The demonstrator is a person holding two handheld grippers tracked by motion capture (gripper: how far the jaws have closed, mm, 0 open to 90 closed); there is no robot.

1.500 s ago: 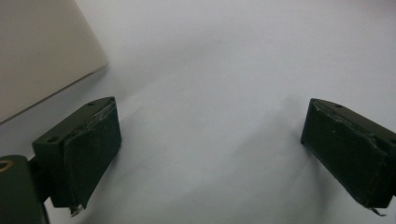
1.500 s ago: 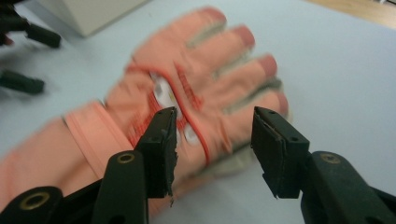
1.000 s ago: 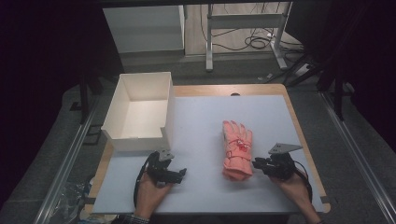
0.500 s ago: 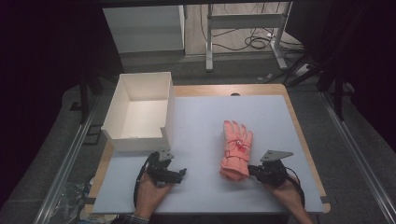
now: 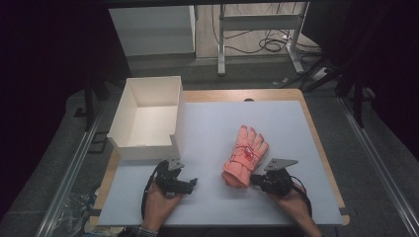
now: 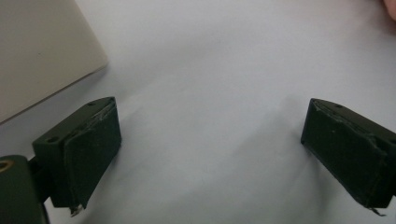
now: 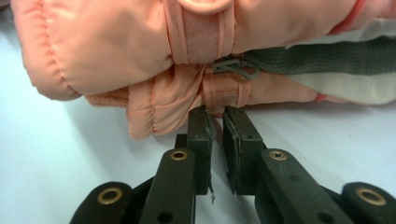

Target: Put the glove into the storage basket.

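high view: table [image 5: 207, 123] evenly lit from above, surroundings fall to near black – soft, grainy overall. left gripper view: flat, even light, faint shadows under the pads [image 6: 93, 149], slightly blurred. right gripper view: glove [image 7: 140, 51] bright and sharp – soft shadow beneath it, no glare.
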